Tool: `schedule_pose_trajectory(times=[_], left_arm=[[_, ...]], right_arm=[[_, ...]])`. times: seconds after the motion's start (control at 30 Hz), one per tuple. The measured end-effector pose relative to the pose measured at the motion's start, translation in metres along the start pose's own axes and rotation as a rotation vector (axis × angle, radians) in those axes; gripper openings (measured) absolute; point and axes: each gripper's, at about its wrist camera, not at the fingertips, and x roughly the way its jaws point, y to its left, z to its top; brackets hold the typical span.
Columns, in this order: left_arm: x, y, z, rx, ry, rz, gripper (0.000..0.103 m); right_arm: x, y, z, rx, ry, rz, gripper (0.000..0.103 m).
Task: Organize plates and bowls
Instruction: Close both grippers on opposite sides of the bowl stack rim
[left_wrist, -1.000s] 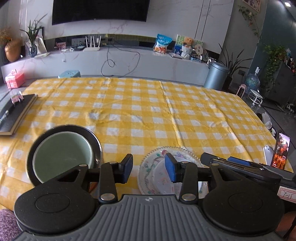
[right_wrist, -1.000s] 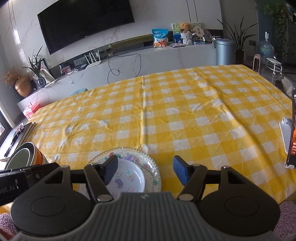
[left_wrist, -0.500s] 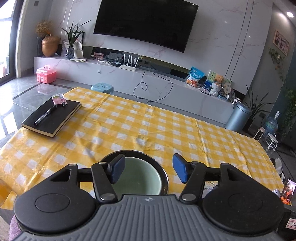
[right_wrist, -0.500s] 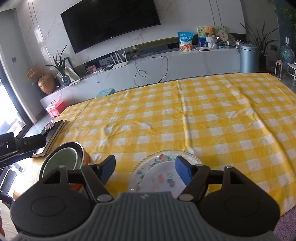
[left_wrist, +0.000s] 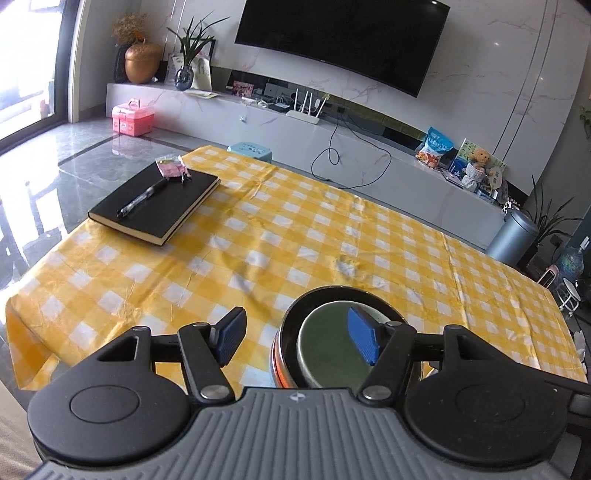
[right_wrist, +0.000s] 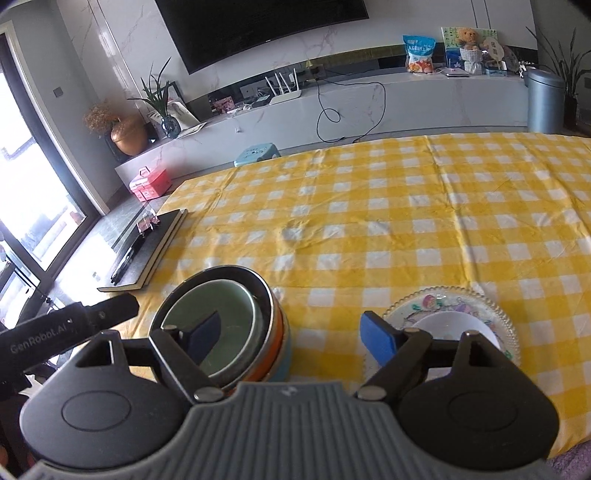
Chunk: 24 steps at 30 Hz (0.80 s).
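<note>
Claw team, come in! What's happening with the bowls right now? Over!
Left claw open, empty. Right claw open, empty. Stacked bowls nested near table edge, plate with small bowl beside them. Nothing blocking, notebook far off.

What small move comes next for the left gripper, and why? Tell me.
Probably ease the open left gripper down and right so its fingers straddle the bowl stack's rim. Its right finger already sits over the green bowl; the left finger hangs over bare tablecloth.
</note>
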Motion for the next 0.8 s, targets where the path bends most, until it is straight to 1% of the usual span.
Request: schedule_pose_trajectory(times=[0.07,0.2,0.37,0.47,0.53,0.7,0.77,0.8], left_arm=[[0.006,0.007,-0.001,-0.039,0.027,-0.016,0.074],[0.019,0.02,-0.004,-0.101,0.081,-0.049,0.074],[0.035,0.034,-0.01,-0.174,0.143,-0.061,0.074],[0.046,0.04,-0.014,-0.222,0.184,-0.097,0.074],[0.052,0.042,-0.017,-0.248,0.204,-0.12,0.074],[0.064,0.042,-0.021,-0.259,0.237,-0.13,0.069],[0.068,0.043,-0.021,-0.273,0.251,-0.14,0.068],[0.07,0.043,-0.021,-0.278,0.255,-0.144,0.066]], right_arm=[[0.006,0.006,0.001,-0.003,0.015,0.014,0.081],[0.022,0.013,0.001,0.002,0.068,0.015,0.081],[0.046,0.012,0.0,0.034,0.139,0.012,0.076],[0.06,0.009,-0.002,0.063,0.173,0.011,0.075],[0.068,0.006,-0.003,0.085,0.197,0.021,0.071],[0.082,-0.002,-0.005,0.13,0.237,0.039,0.063],[0.087,-0.005,-0.005,0.151,0.247,0.052,0.061],[0.088,-0.007,-0.005,0.163,0.255,0.062,0.059]])
